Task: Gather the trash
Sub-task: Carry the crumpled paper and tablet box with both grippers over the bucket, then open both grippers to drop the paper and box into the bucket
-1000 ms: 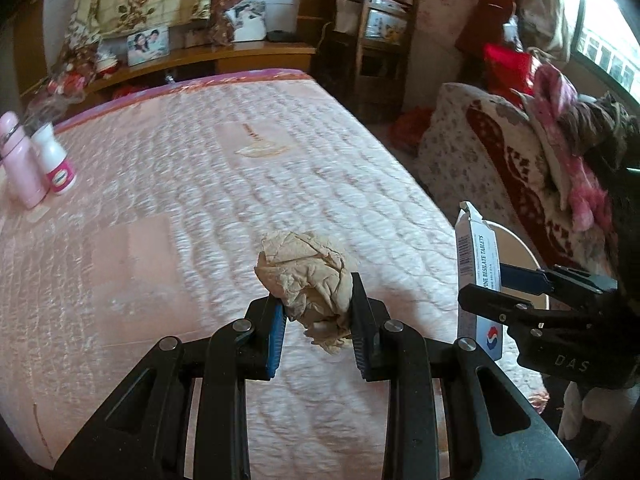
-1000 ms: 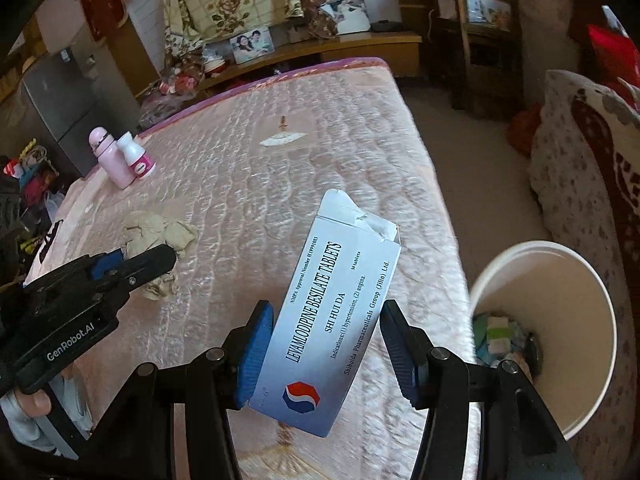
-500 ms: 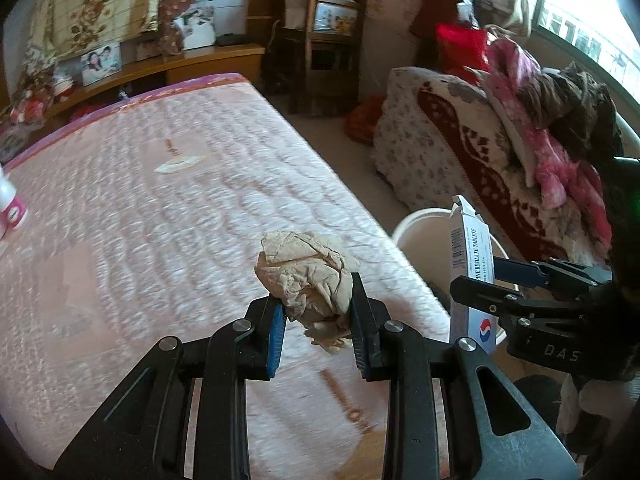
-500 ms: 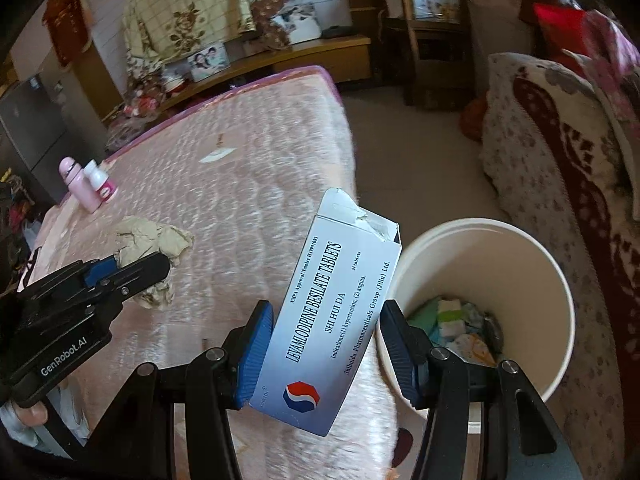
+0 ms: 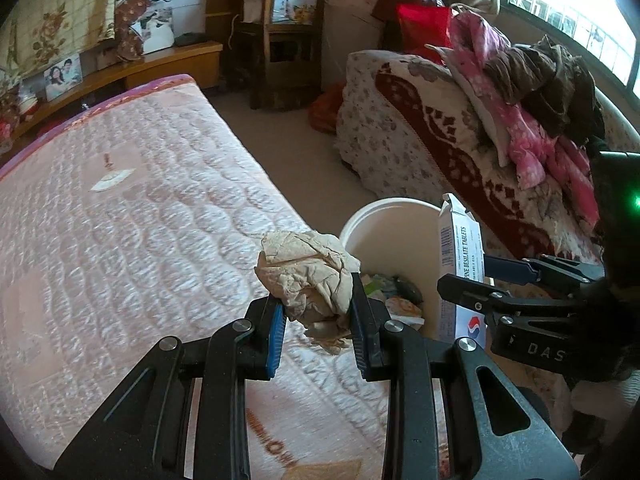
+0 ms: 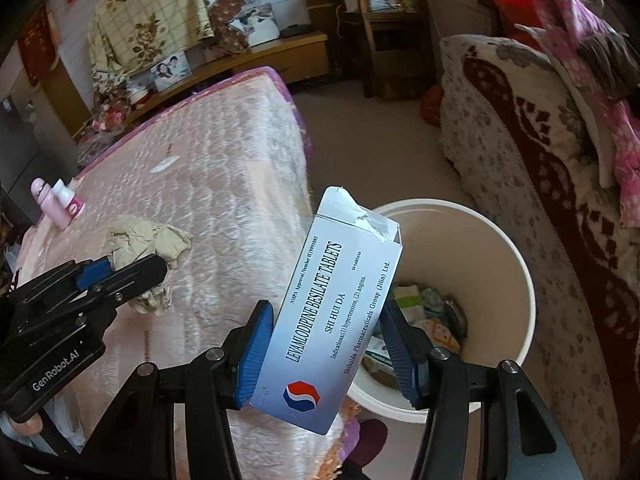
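My left gripper (image 5: 318, 332) is shut on a crumpled beige paper wad (image 5: 308, 280) and holds it above the bed's right edge, just left of a white trash bucket (image 5: 384, 210). The wad also shows in the right wrist view (image 6: 144, 240). My right gripper (image 6: 328, 352) is shut on a white tablet box (image 6: 332, 316) with a torn top flap, held at the near left rim of the bucket (image 6: 516, 264). The box also shows in the left wrist view (image 5: 460, 240). The bucket holds several pieces of trash (image 6: 428, 312).
A pink quilted mattress (image 5: 120, 220) fills the left. Two pink and white bottles (image 6: 56, 200) stand on its far left. A sofa (image 5: 440, 128) piled with clothes is on the right. Bare floor (image 6: 372, 140) lies between bed and sofa. A wooden chair (image 5: 284, 32) stands at the back.
Both grippers have moved right with their loads, from over the mattress to the bed's edge. The bucket has come closer and fuller into both views.
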The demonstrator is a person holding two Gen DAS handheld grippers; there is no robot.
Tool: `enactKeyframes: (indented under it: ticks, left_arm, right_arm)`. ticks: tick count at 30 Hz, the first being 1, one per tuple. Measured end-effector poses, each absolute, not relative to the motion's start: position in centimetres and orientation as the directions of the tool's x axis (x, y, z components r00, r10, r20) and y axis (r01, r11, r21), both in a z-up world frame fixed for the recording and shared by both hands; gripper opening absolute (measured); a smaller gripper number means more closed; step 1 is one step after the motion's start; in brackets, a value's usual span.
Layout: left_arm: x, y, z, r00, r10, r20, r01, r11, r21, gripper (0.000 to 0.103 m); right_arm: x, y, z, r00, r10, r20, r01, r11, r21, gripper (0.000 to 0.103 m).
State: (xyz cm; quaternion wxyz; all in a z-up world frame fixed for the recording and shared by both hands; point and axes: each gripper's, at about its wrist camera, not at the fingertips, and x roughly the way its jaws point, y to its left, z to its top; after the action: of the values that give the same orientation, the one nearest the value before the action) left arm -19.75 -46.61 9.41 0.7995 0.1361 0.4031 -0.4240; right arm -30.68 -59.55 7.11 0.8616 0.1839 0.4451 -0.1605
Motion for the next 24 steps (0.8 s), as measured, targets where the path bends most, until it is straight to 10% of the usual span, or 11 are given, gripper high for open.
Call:
enactKeyframes:
  ticks: [24]
  left_arm:
    - [-21.5, -52.9, 7.6, 0.184, -0.607, -0.773, 0.845, 0.500, -0.192, 0.027]
  right_arm:
    - [-33.5, -65.3, 5.0, 0.514, -0.163, -0.842, 0.558, 0.809, 0.184, 0.053]
